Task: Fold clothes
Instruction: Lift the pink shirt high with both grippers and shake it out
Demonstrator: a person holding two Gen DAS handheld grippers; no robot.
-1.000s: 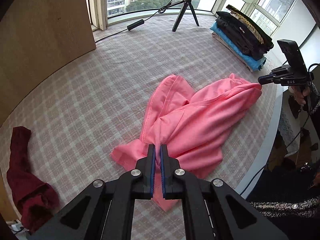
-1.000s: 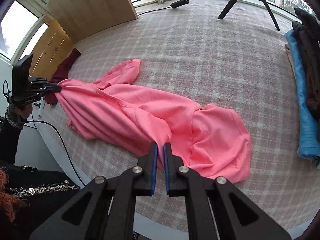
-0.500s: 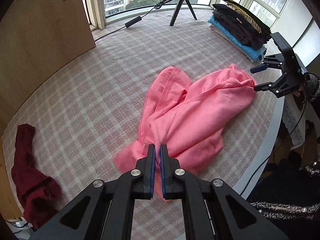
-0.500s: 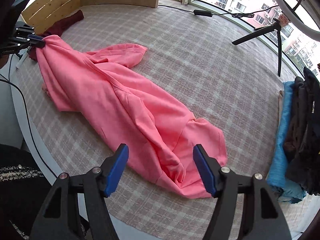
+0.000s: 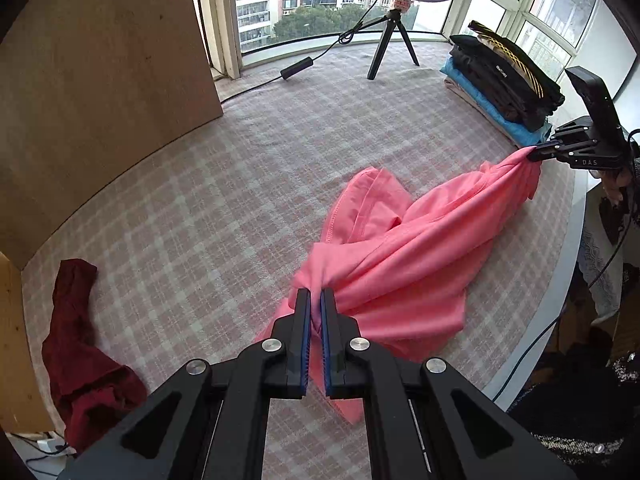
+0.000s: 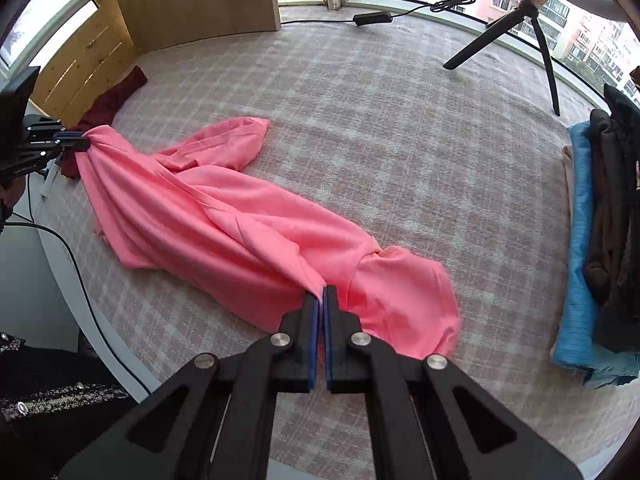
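The checked pink-and-grey bed cover (image 6: 400, 152) has wide bare room toward its far window edge. My crumpled pink cotton garment (image 6: 240, 232) lies stretched along its near edge. A folded stack of dark and blue clothes (image 6: 600, 220) fills the right edge. My left gripper (image 5: 315, 304) stays clamped on one end; my right gripper (image 6: 321, 304), spread half a second ago, now pinches the other.
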